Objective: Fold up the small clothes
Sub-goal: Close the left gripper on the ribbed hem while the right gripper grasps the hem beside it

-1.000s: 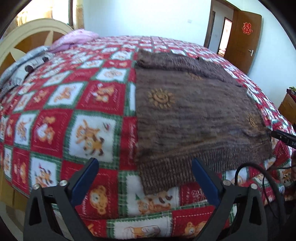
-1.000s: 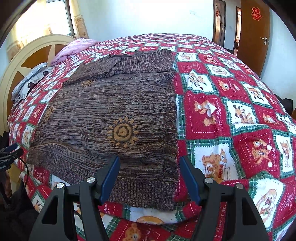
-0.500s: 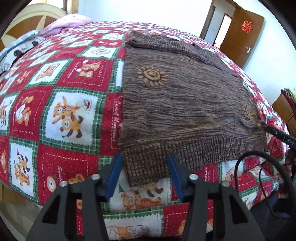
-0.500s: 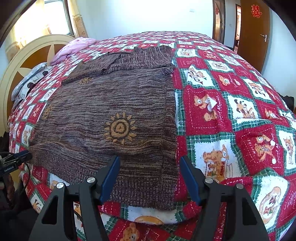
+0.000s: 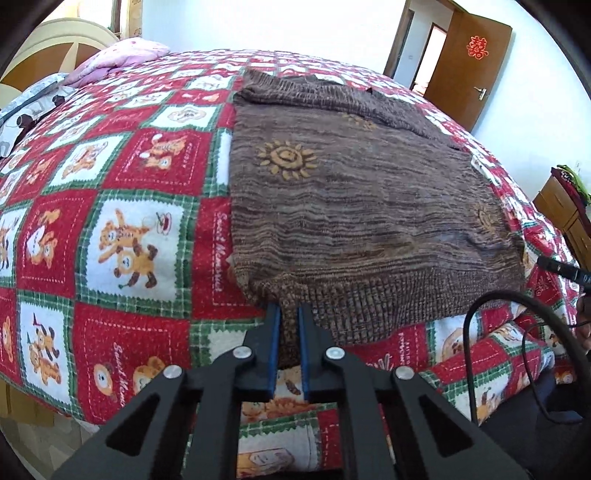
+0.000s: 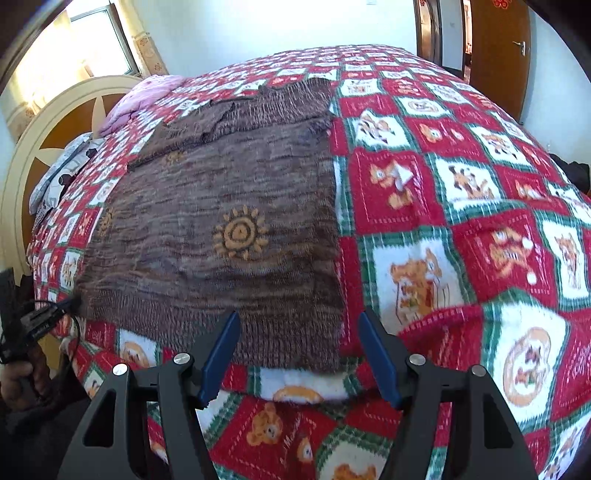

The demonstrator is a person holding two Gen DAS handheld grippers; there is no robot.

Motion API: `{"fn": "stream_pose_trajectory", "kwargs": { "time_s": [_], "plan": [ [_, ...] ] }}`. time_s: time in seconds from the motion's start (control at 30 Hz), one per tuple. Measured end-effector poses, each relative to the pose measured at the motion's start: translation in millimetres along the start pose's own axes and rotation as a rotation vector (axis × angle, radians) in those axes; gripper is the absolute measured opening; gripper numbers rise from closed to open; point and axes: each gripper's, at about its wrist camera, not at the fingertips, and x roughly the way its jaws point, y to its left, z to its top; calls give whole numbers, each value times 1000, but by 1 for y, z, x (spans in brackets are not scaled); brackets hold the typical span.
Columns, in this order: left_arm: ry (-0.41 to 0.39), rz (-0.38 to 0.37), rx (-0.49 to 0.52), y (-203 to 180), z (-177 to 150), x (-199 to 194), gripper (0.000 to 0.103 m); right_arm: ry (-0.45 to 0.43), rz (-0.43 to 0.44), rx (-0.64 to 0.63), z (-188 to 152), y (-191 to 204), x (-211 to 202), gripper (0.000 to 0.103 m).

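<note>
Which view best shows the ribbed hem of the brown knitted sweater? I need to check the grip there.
The left wrist view: the ribbed hem runs right across it, bunched between the shut left gripper. The right wrist view shows only one corner, between the open right gripper.

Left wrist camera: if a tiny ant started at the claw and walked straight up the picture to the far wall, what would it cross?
Left claw, shut on the sweater's ribbed hem → brown sweater → its orange sun pattern → the sweater's folded top → teddy-bear quilt → white wall.
</note>
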Motion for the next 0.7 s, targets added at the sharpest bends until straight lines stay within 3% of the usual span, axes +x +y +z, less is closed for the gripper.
{"fn": "stream_pose_trajectory", "kwargs": {
  "time_s": [0.2, 0.6, 0.67, 0.7],
  "plan": [
    [-10, -6, 7, 0, 1, -2, 10, 83, 61, 67, -3, -9, 19, 67],
    [-12, -19, 21, 0, 2, 0, 10, 149, -103, -57, 4, 7, 50, 67],
    [-17, -20, 25, 0, 3, -2, 9, 141, -95, -70, 2, 8, 48, 42],
    [-23, -20, 28, 0, 3, -3, 9, 137, -68, -70, 2, 8, 43, 16]
  ]
}}
